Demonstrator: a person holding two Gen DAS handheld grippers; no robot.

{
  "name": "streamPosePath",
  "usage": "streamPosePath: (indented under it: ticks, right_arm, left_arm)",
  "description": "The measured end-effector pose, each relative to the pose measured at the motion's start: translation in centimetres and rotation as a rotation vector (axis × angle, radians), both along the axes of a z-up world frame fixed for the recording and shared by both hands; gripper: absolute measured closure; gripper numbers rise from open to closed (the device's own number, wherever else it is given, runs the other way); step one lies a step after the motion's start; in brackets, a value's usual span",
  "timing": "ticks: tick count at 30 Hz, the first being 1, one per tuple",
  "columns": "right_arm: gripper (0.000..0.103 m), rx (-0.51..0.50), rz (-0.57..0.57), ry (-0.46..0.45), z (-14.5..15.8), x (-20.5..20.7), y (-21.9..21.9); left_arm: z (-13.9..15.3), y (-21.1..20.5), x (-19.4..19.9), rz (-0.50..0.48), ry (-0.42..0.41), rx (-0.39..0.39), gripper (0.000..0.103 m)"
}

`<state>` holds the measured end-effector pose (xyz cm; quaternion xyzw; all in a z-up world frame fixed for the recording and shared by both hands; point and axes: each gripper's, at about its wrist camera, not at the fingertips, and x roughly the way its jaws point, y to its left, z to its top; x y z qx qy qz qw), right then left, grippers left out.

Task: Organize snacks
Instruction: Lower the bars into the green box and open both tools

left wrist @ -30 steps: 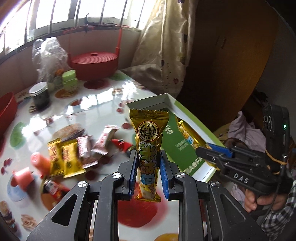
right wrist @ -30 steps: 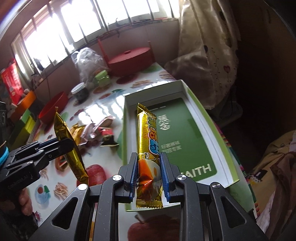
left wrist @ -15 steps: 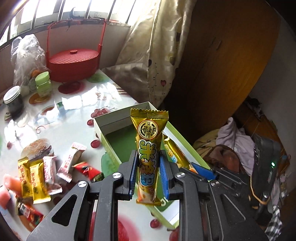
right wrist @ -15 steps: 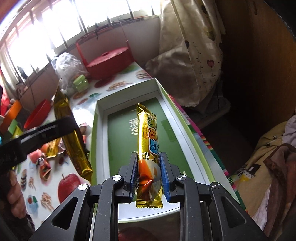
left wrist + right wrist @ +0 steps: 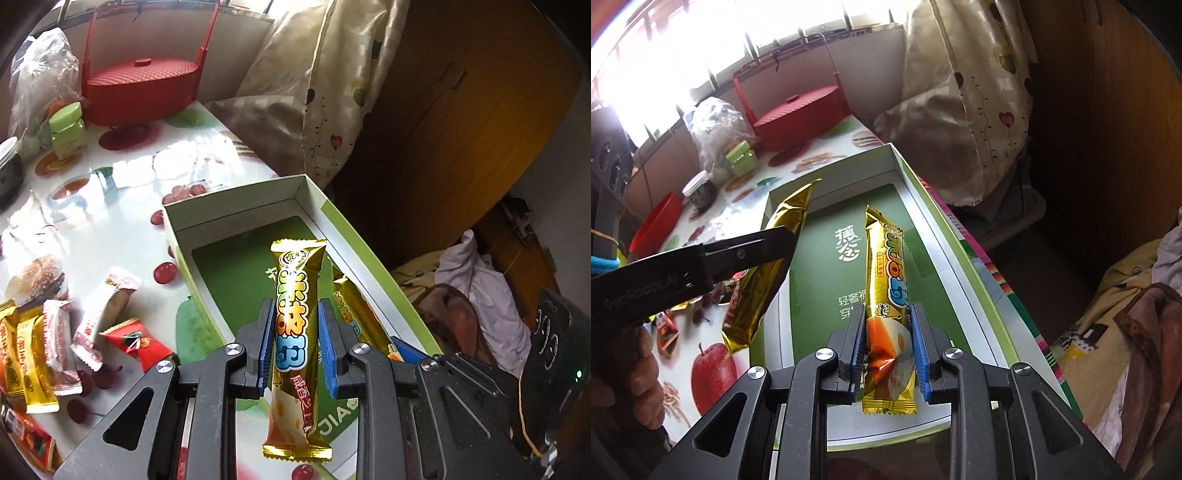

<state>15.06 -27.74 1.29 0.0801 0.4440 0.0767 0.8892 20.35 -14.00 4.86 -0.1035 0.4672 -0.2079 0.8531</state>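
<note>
1. Since the earlier frames both hand-held grippers have come over the green box; the left one, a second ago above the loose snacks, now hangs over the box's left half.
2. Tabletop (image 5: pixel 122 206): glossy fruit-print cover. The box sits at its right edge, loose snacks to the box's left.
3. Green box (image 5: pixel 975 295): open, white walls, green printed floor, long axis running away from the cameras.
4. Red basket (image 5: pixel 140 92): lidded, tall handle, at the far end of the tabletop by the window. A clear plastic bag (image 5: pixel 40 77) and a green-lidded jar (image 5: pixel 66 129) stand just left of it.
5. Left hand-held gripper (image 5: pixel 295 339): blue pads closed on the middle of a gold snack bar (image 5: pixel 297 325), held upright above the box floor, not touching it.
6. Right hand-held gripper (image 5: pixel 888 347): clamped on the lower part of a second gold bar (image 5: pixel 886 280), which points along the box near its right wall. Whether the bar touches the floor I cannot tell.
7. Loose snacks: yellow packets (image 5: pixel 26 365), a pink-white wrapper (image 5: pixel 107 306) and a red wrapper (image 5: pixel 138 343) lie on the tabletop left of the box.
</note>
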Motion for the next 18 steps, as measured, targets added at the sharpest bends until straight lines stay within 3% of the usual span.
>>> streamPosePath:
  ticks: [18]
  right_arm:
    - [0.078, -0.021, -0.001, 0.0, -0.8, -0.2, 0.7]
  left_arm:
    - [-1.6, -0.7, 1.0, 0.003, 0.066, -0.02, 0.078]
